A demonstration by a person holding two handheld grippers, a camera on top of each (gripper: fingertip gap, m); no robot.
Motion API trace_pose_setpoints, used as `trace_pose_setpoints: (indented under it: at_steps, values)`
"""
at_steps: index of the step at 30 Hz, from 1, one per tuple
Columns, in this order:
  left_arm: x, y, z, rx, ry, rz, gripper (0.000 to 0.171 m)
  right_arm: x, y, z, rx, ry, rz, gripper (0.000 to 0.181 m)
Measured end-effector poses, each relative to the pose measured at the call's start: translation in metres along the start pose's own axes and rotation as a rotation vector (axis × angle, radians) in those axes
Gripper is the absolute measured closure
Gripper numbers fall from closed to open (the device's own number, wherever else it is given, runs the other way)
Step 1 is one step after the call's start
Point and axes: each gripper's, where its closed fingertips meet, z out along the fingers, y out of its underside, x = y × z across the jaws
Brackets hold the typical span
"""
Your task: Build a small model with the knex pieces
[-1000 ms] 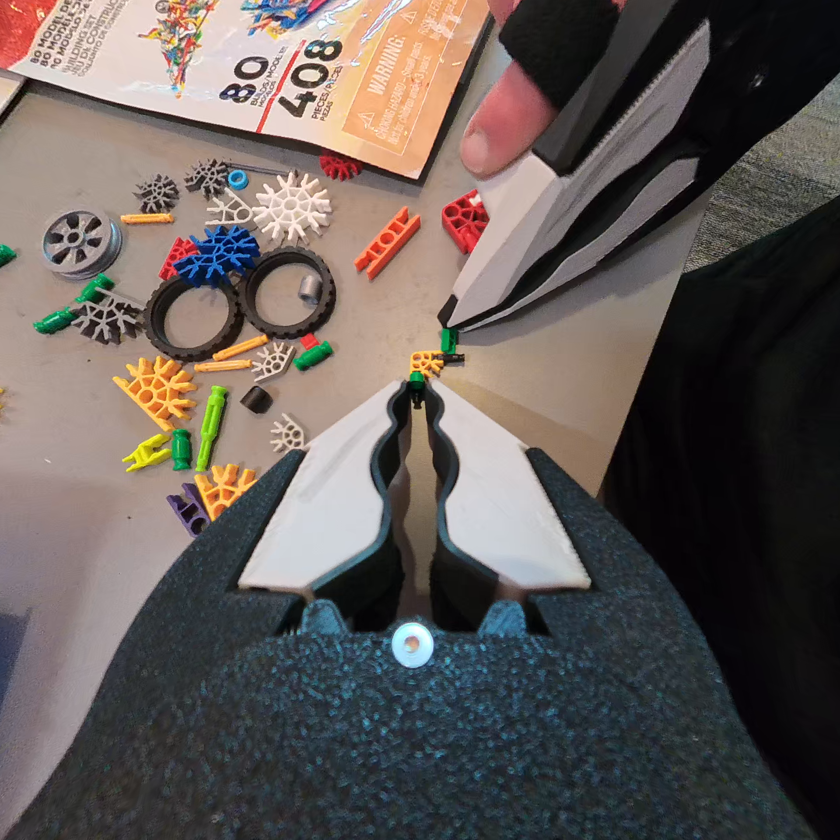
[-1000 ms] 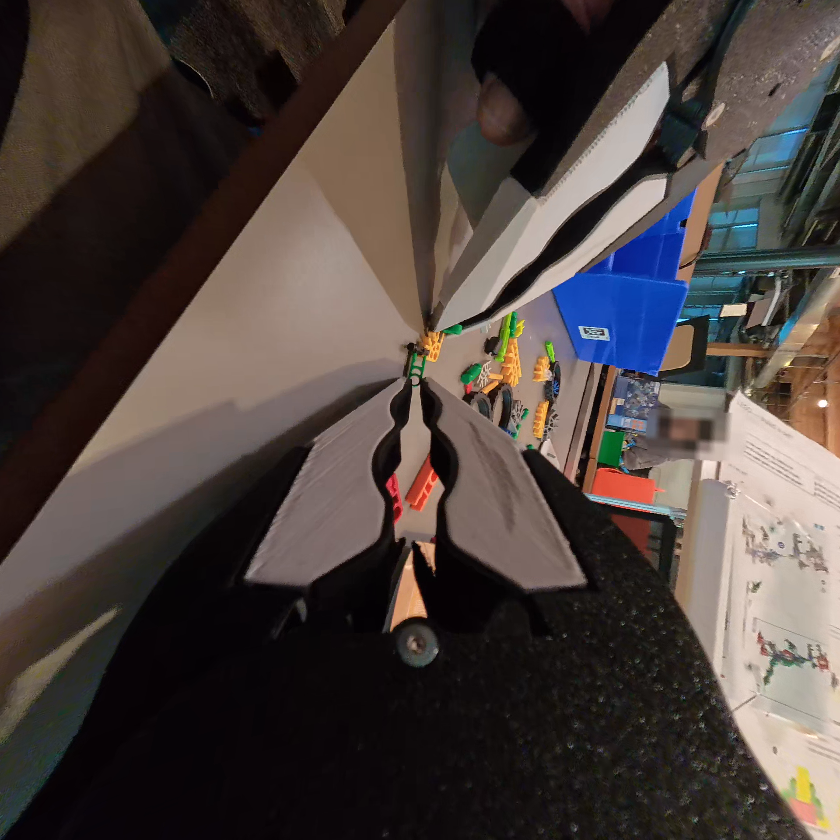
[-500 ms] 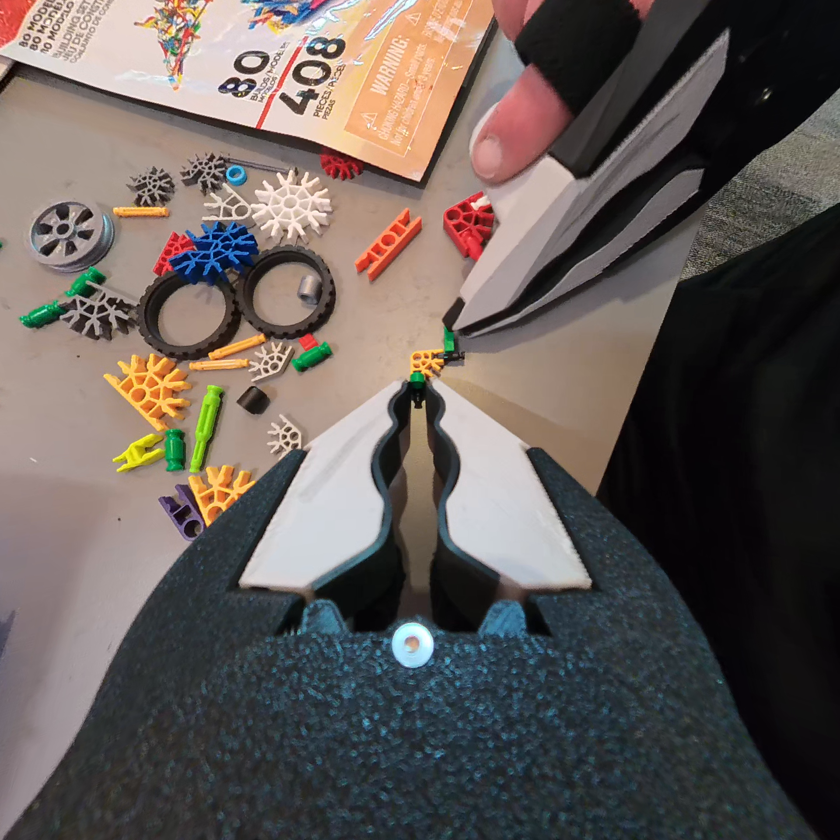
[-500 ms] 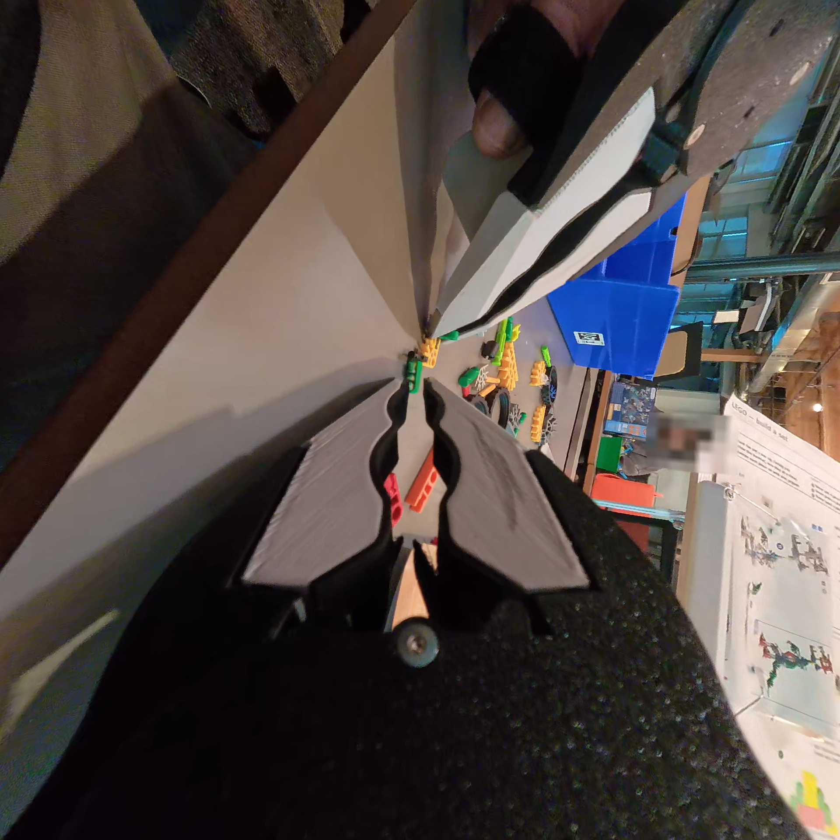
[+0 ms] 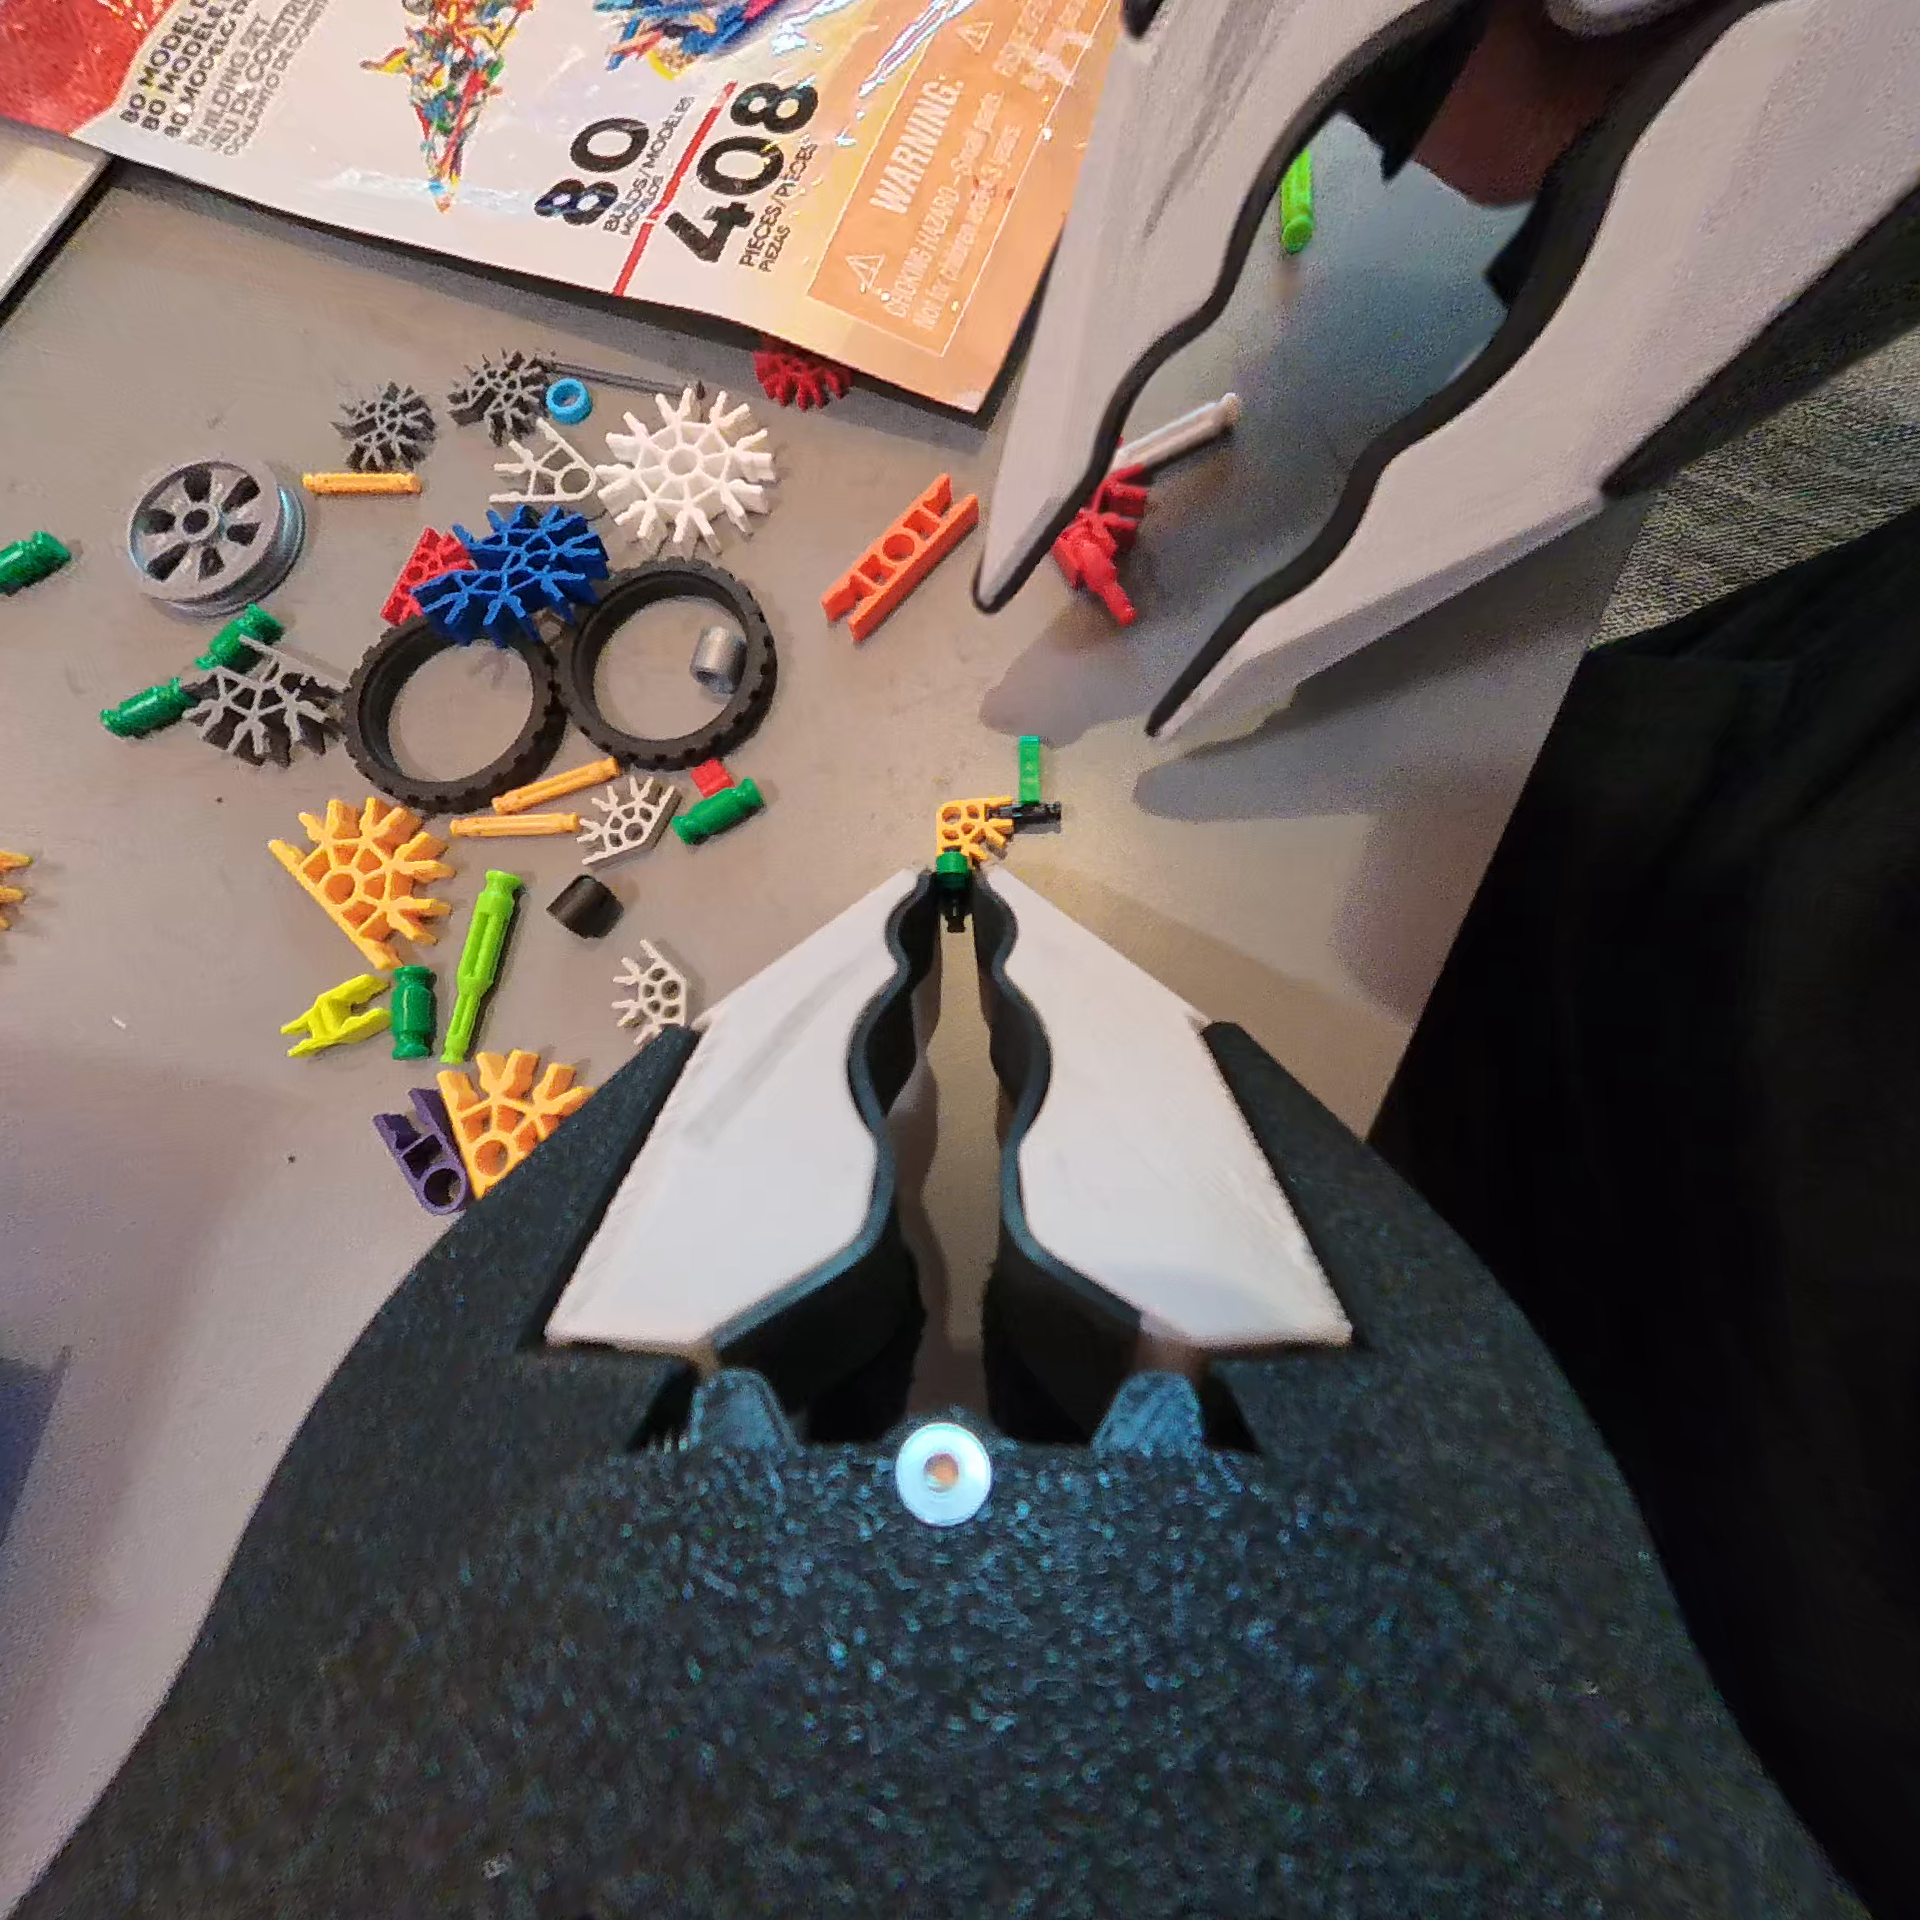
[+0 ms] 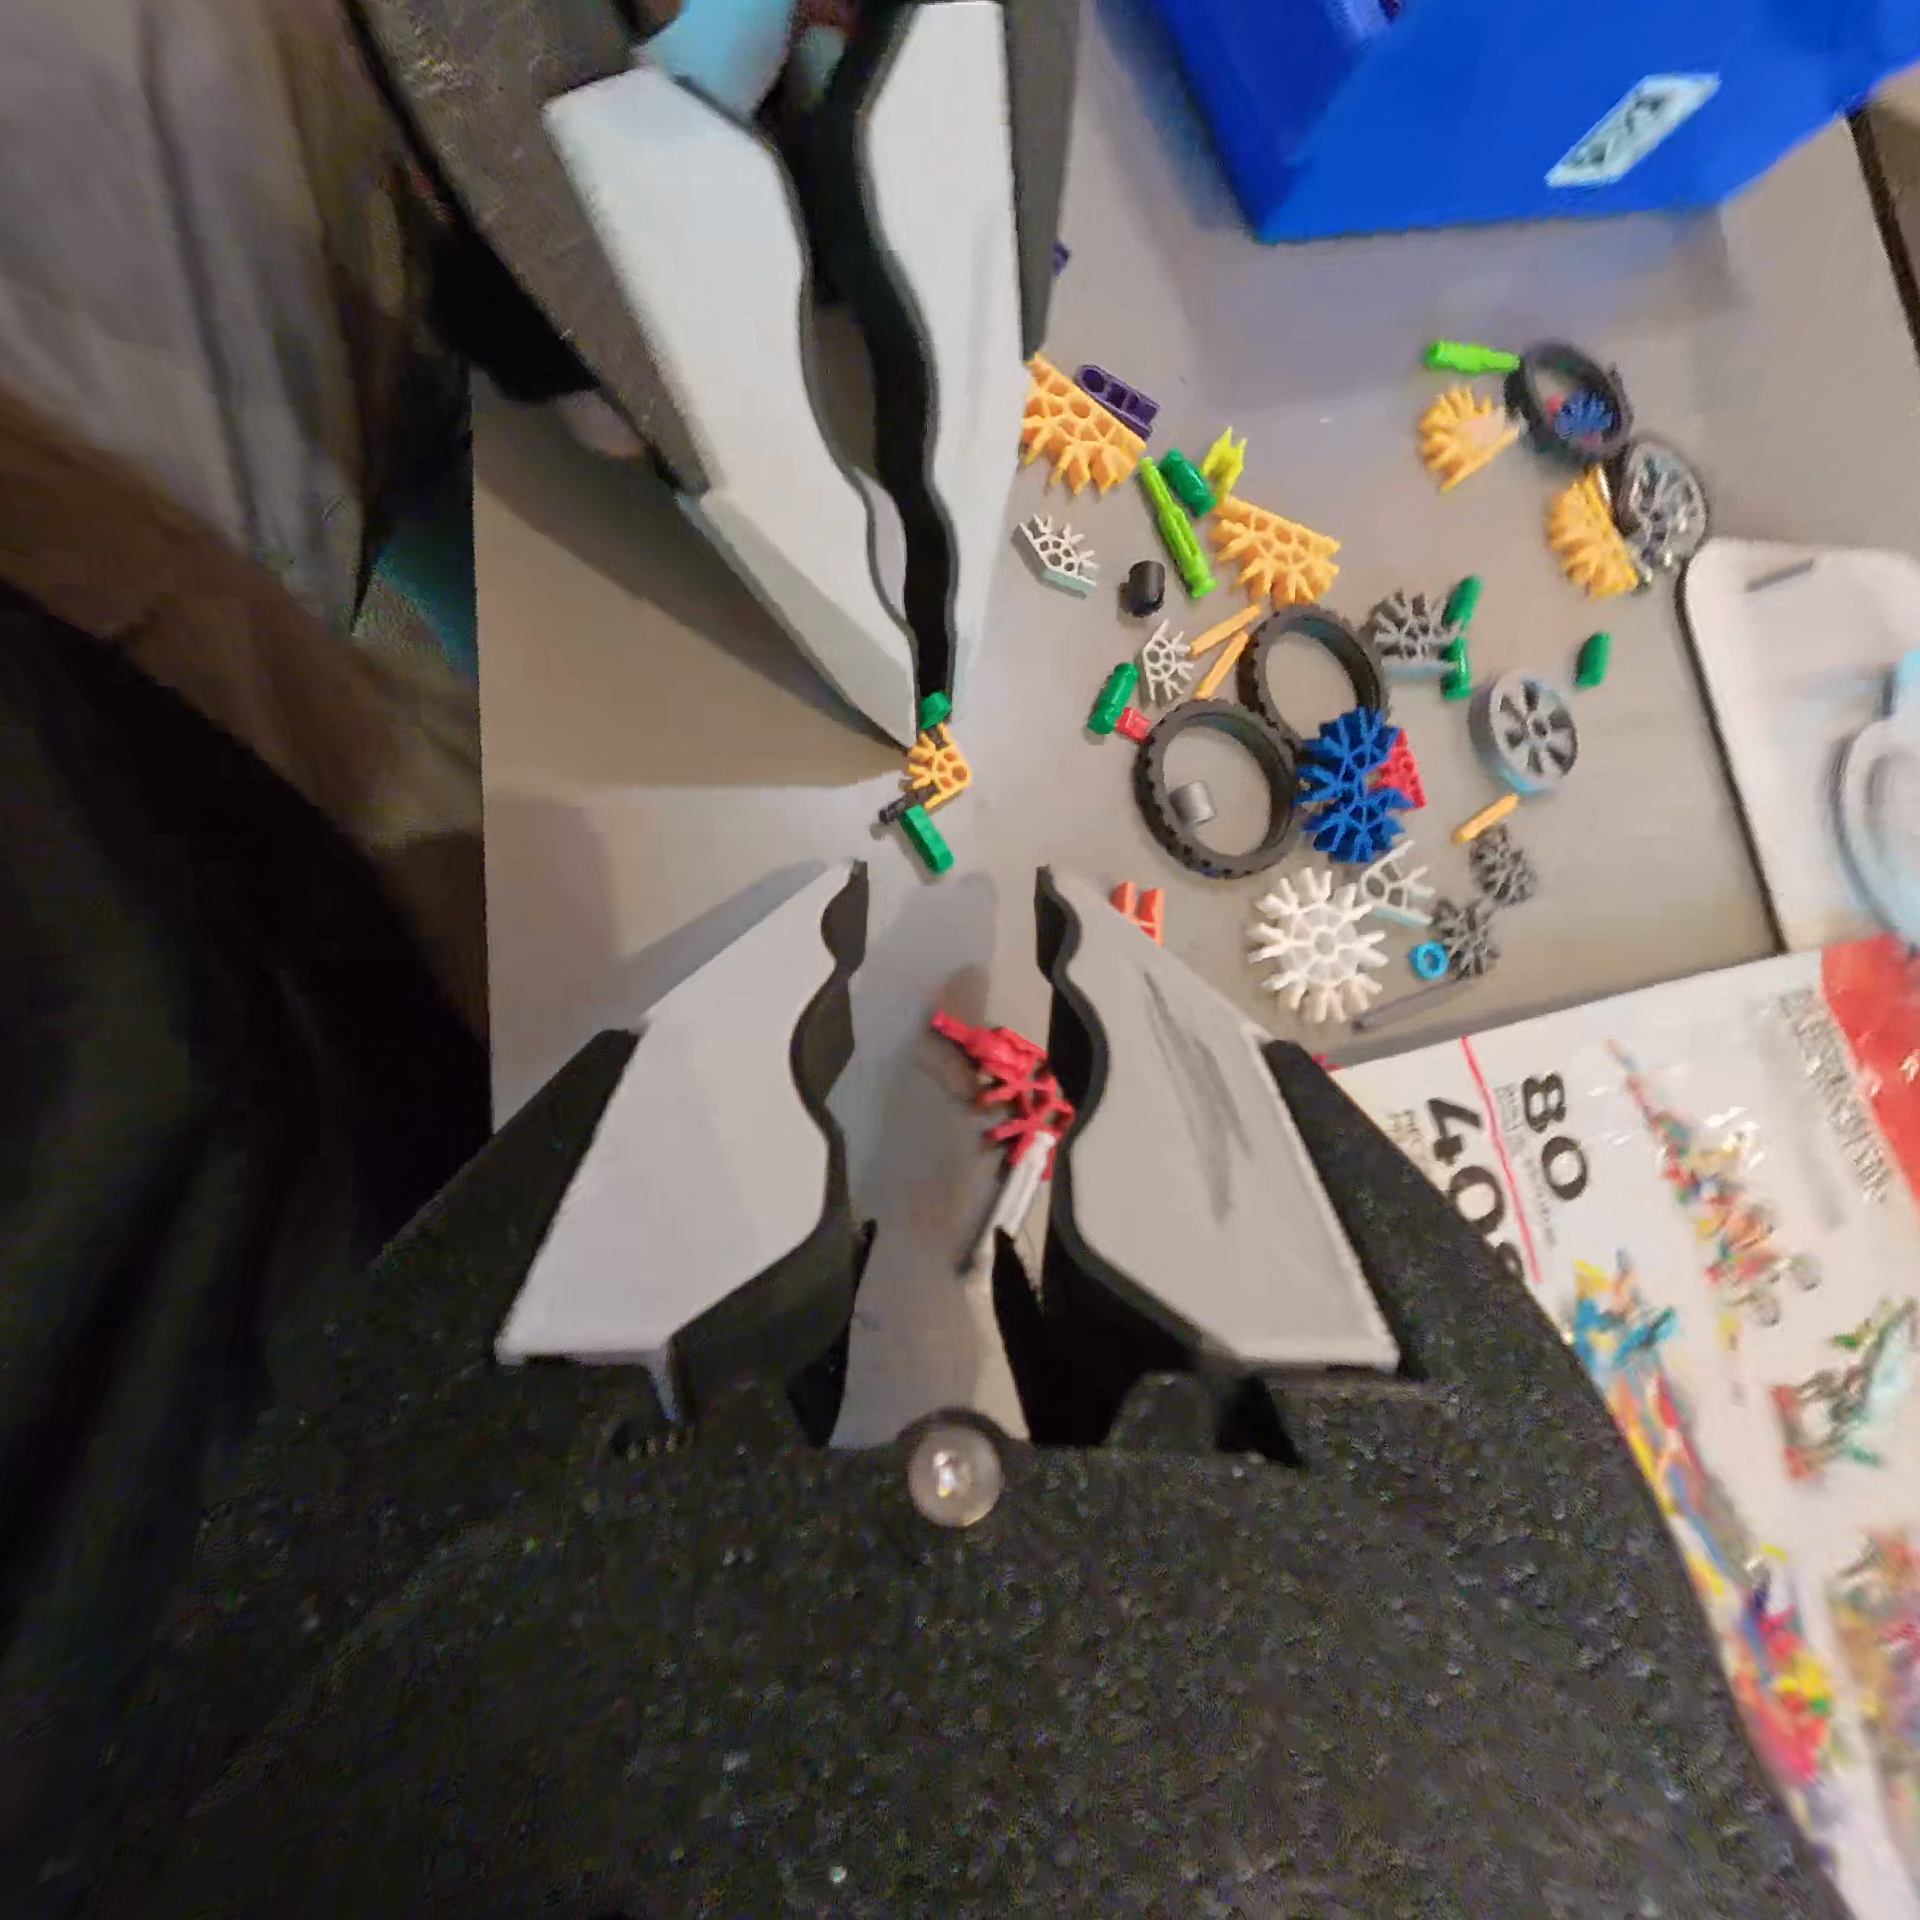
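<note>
The left gripper (image 5: 951,883) pinches, with jaws nearly closed, the green rod (image 5: 950,868) at one end of a small assembly (image 5: 977,826): a yellow corner connector with a second green rod (image 5: 1029,769) and a black stub sticking out. It hangs over the grey table (image 5: 1195,883) near the front edge. The right gripper (image 6: 951,883) hovers close by, jaws wide, empty, above a red connector (image 6: 1013,1081). Tyres (image 5: 670,665) and loose parts lie left.

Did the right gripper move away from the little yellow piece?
Yes. The right gripper let go and backed away from the yellow piece, jaws open now.
</note>
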Motion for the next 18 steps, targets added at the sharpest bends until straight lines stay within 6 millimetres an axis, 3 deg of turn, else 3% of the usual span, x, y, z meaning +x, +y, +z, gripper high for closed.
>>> trace_pose_setpoints:
  at_steps: [6, 18]
  values:
    - [0.000, 0.000, 0.000, -0.001, -0.027, -0.011, 0.167, -0.005, 0.001, 0.012, -0.006, 0.046, 0.168, 0.151]
    - [0.000, 0.000, 0.000, -0.001, -0.067, 0.001, 0.167, -0.009, 0.005, 0.014, -0.034, 0.124, 0.222, 0.160]
